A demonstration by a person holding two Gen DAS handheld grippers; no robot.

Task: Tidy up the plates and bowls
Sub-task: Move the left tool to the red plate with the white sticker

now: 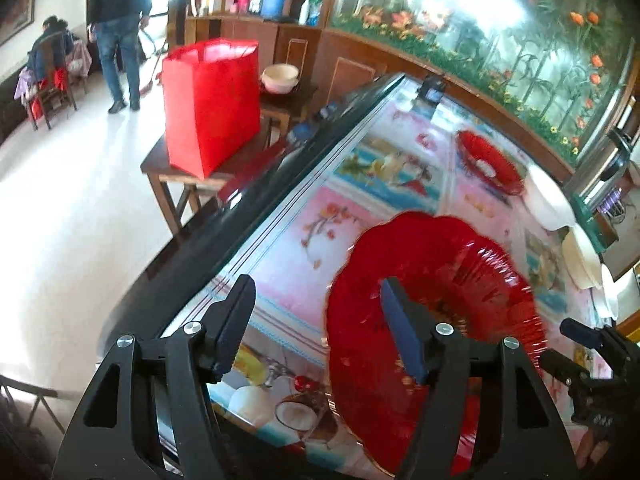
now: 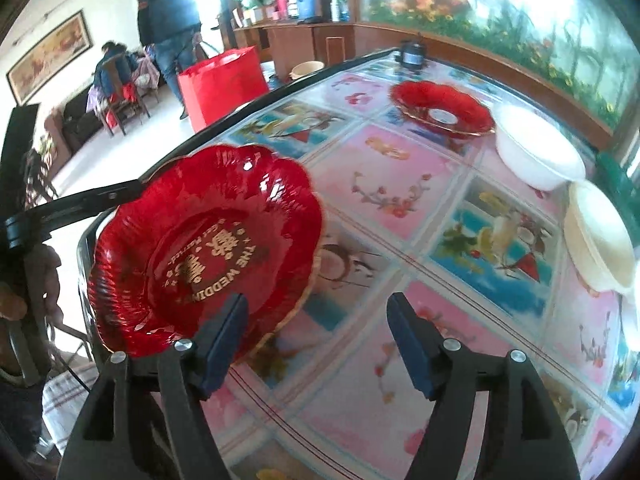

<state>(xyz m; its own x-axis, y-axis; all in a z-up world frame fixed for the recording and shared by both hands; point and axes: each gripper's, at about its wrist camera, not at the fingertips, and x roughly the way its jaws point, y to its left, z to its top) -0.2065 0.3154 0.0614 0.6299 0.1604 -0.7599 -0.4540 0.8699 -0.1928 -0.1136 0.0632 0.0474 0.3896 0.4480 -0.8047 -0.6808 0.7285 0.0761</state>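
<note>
A red scalloped plate with gold lettering lies near the table's near-left corner; it also shows in the right wrist view. My left gripper is open, its right finger over the plate's rim and its left finger over bare table. My right gripper is open and empty, its left finger at the plate's near edge. A second red plate lies far across the table. Two white bowls sit along the right edge.
The table has a glossy patterned top with a dark rim. A red bag stands on a wooden side table to the left. A small dark device sits at the far edge. Two people are in the room behind.
</note>
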